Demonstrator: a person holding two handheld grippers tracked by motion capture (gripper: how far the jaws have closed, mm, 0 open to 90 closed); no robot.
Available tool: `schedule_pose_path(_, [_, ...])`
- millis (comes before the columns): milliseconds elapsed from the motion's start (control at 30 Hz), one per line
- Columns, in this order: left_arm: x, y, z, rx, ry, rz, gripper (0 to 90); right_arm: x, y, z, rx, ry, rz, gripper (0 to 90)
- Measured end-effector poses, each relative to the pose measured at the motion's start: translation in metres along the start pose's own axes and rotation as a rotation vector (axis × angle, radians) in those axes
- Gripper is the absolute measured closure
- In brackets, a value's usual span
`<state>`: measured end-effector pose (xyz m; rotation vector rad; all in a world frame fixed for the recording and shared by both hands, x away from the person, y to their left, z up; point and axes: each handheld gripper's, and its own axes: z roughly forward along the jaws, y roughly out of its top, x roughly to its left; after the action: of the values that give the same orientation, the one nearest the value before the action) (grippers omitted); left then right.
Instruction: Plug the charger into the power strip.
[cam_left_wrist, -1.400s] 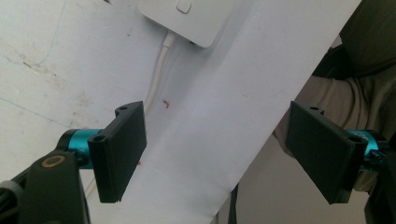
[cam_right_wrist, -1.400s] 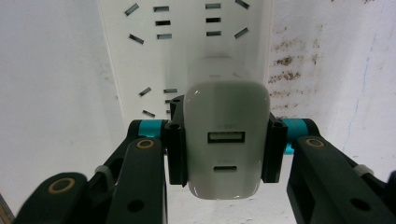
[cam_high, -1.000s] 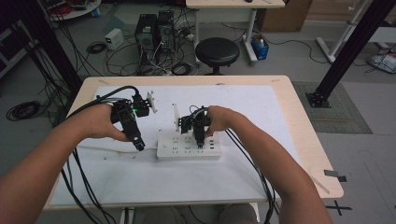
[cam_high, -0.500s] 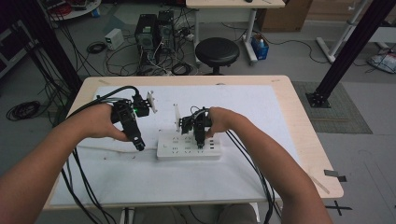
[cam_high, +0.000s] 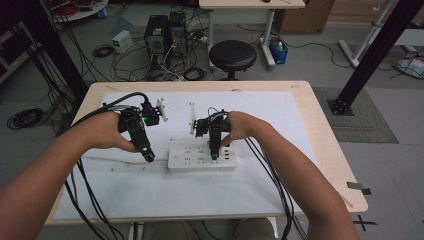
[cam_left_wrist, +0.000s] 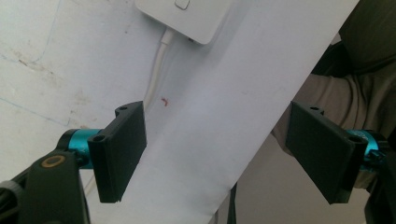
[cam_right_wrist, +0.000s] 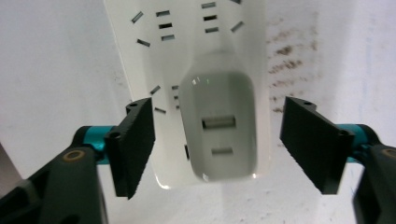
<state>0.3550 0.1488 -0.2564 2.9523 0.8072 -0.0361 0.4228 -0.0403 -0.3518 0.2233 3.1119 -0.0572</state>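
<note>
On the white-covered surface in the high view, a white power strip lies near the middle, with the right hand-held gripper pointing down onto its right part and the left hand-held gripper tipped down just beside its left end.

In the left gripper view, the left hand-held gripper has its jaws spread wide with nothing between them; the end of the power strip and its white cord lie ahead on the surface.

In the right gripper view, the right hand-held gripper is likewise spread wide, its jaws either side of a white USB charger plugged into the power strip, touching neither side.
</note>
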Motion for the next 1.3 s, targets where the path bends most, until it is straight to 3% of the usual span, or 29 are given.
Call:
schedule_pose_path(133, [-0.003, 0.003, 0.002, 0.007, -0.002, 0.008, 21.1, -0.001, -0.006, -0.01, -0.036, 0.026, 0.011, 21.5])
schedule_pose_path(300, [-0.005, 0.005, 0.004, 0.002, -0.006, 0.013, 21.1, 0.002, -0.005, -0.008, -0.022, 0.006, -0.022, 44.8])
schedule_pose_path(367, [-0.004, 0.004, 0.005, 0.006, -0.004, 0.008, 21.1, 0.004, -0.004, -0.009, -0.037, -0.006, 0.0, 56.1])
schedule_pose_path(467, [-0.003, 0.002, 0.006, 0.004, -0.005, -0.001, 21.0, 0.004, -0.003, -0.009, -0.049, -0.028, -0.002, 59.9])
schedule_pose_path(667, [0.0, 0.002, 0.007, 0.01, -0.009, 0.004, 21.1, 0.009, 0.0, -0.007, -0.017, -0.079, -0.054, 62.0])
schedule_pose_path(1300, [0.003, 0.005, 0.006, 0.007, -0.012, 0.014, 21.0, 0.004, 0.004, -0.006, 0.005, -0.061, -0.061, 62.3])
